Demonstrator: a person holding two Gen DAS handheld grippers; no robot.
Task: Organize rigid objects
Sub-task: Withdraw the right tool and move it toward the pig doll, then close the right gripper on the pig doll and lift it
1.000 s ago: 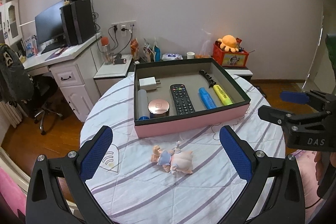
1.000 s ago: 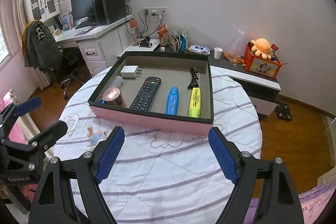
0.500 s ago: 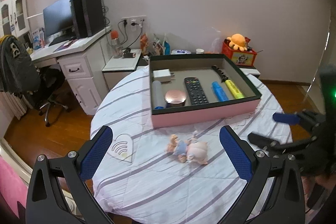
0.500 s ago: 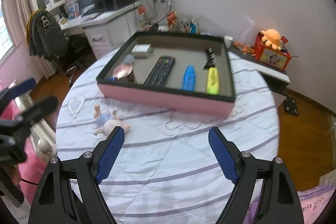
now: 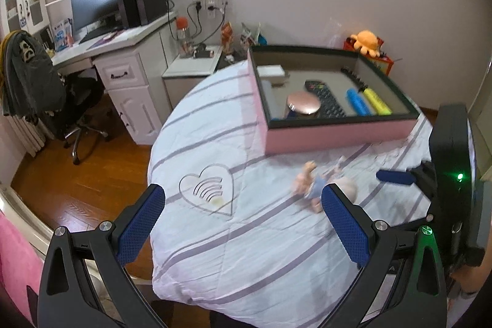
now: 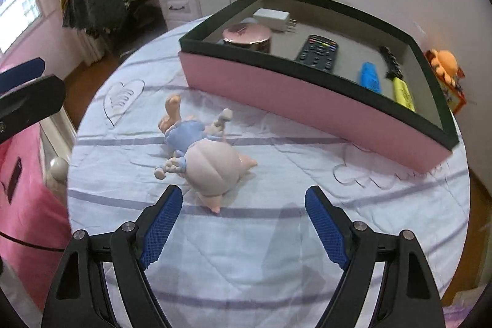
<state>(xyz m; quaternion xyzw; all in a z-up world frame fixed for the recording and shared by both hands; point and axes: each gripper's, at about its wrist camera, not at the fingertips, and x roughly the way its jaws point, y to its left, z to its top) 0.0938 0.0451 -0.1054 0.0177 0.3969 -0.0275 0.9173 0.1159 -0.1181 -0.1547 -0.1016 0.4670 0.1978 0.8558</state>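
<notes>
Right gripper [image 6: 243, 223] spread wide and empty, low over pink-and-blue plastic pig figurine [image 6: 203, 157] lying on striped white tablecloth [image 6: 276, 251]

Best centred on the round pink body, lowered until both pads flank it, then closed gently; figurine just outside pink-walled, dark-rimmed tray [image 6: 307, 94] holding black remote [image 6: 318, 53] and markers. Left gripper [image 5: 243, 223] likewise agape, empty, off to the side

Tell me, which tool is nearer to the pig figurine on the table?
The right tool. Its open fingers sit just short of the pig figurine. The left tool hangs open farther back, with the figurine beside its right finger.
</notes>
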